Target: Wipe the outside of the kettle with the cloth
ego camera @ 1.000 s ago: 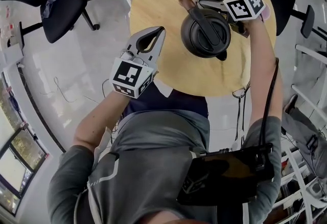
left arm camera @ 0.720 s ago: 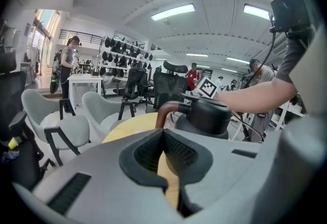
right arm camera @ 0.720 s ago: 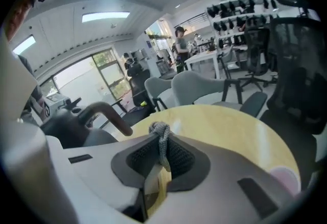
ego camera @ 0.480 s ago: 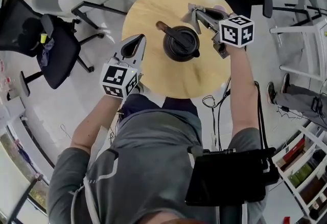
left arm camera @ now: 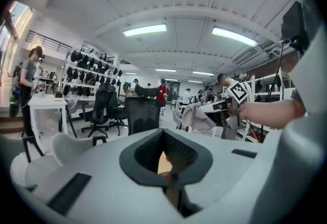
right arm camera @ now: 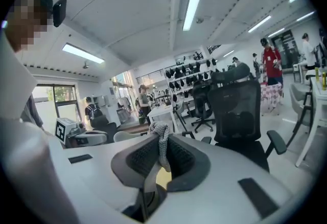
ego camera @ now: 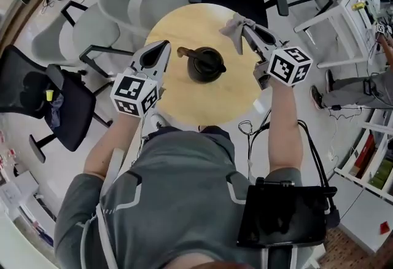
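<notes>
The black kettle (ego camera: 205, 65) stood about the middle of the round wooden bench (ego camera: 184, 108), with its handle pointing toward the left edge. The left hand-held gripper (ego camera: 162, 46) hung over the bench's left edge, beside the kettle and not touching it. Its jaws were together at the tips with nothing between them. The right hand-held gripper (ego camera: 244, 27) was over the far right part of the bench, its jaws clamped on a grey cloth (ego camera: 232, 29). The cloth was bunched at the jaw tips and showed clear of the kettle in the head view. Grey and black office chairs (ego camera: 116, 0) stood beyond the bench's far edge.
</notes>
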`<state>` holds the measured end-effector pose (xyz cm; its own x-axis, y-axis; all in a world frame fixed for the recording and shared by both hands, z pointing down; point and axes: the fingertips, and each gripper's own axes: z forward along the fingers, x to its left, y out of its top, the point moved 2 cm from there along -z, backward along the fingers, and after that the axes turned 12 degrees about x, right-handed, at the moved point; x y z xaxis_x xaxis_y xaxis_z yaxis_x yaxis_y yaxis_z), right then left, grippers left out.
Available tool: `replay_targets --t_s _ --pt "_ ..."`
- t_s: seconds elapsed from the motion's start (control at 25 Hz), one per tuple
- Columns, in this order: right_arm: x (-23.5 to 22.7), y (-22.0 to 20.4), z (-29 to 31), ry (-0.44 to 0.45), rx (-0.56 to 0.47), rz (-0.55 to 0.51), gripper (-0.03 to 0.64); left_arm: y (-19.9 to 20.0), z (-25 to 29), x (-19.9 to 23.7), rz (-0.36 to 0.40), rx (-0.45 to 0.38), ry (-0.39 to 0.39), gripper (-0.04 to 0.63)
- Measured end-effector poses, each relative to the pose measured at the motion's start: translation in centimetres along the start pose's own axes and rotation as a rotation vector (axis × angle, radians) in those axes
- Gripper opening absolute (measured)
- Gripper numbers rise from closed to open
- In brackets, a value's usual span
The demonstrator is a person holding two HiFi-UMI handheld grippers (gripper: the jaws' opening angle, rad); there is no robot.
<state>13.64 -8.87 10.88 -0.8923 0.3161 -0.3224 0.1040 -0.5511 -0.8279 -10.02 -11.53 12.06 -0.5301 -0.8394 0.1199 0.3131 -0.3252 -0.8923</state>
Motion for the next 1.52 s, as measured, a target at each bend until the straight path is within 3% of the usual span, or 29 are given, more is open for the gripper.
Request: replay_targets --t_s 0.16,0.36,0.56,0.72,1.04,1.32,1.52 --pt "2.1 2.1 -4.0 -0.095 -0.086 -0.033 0.052 3.5 -1.5 -0.6 0.048 -0.054 -0.047 0.006" --pt "4.7 3.8 -7.6 -0.19 -0.174 -0.075 0.052 6.4 -2.7 -0.1 0.095 -0.054 0.005 0.008" --pt "6.4 5.2 -10.2 -0.313 -0.247 -0.126 0.052 9.2 -4.2 -0.8 0.125 -0.117 -0.04 0.006" --pt "7.3 5.7 -11.3 -0.375 -0.278 -0.14 0.052 10.2 -5.0 -0.5 0.114 -0.145 -0.017 0.006" --pt "9.0 6.0 -11.6 -0.457 -0.29 -0.198 0.052 11.2 -7.1 1.2 0.071 -0.188 0.033 0.006" --pt "8.8 6.2 -11.8 -0.452 -0.3 -0.191 0.052 11.4 -7.5 0.7 -0.011 -0.208 -0.005 0.008" --pt "8.8 6.4 -11.5 -0.453 -0.303 -0.203 0.052 11.2 -7.5 1.0 0.021 -0.187 0.034 0.006"
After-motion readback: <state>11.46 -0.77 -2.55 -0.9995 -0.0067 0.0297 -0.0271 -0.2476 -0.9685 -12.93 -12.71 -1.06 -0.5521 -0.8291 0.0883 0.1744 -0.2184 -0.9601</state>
